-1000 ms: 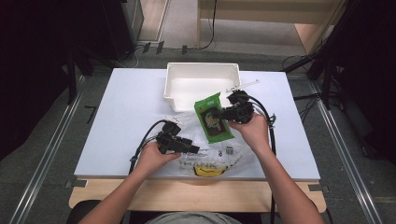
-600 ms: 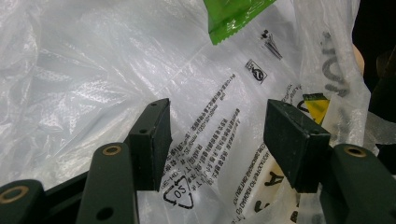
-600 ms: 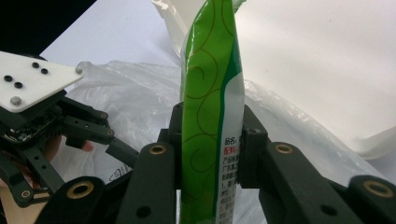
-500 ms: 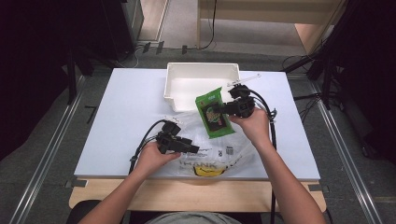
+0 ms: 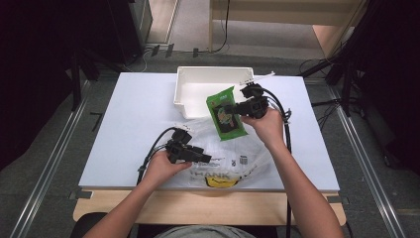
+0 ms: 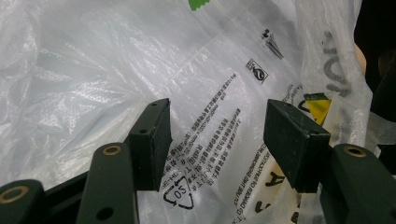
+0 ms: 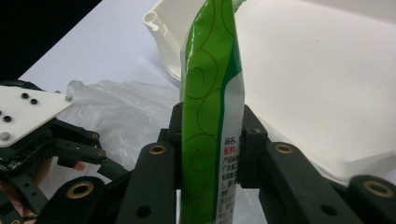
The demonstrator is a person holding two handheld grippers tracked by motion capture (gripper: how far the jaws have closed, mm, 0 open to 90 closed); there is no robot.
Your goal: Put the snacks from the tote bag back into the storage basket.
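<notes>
A green snack packet (image 5: 225,113) hangs above the near edge of the white tray (image 5: 198,79), gripped at its side by my right gripper (image 5: 234,110). In the right gripper view both jaws press flat on the packet (image 7: 212,93), which stands upright between them. A clear plastic bag with black and yellow print (image 5: 237,161) lies crumpled on the white table (image 5: 138,114) near the front. My left gripper (image 5: 207,158) rests at the bag's left side. Seen from the left gripper (image 6: 217,135), the jaws stand wide apart with the bag's film (image 6: 93,70) lying behind them.
The tray's inside (image 7: 327,70) is bare white plastic with a rolled rim. Black cables trail from both grippers across the table. The left half of the table is bare. A wooden strip (image 5: 148,208) runs along the front edge.
My right gripper has carried the green packet a little farther from me, toward the tray. The left gripper and the bag have stayed put.
</notes>
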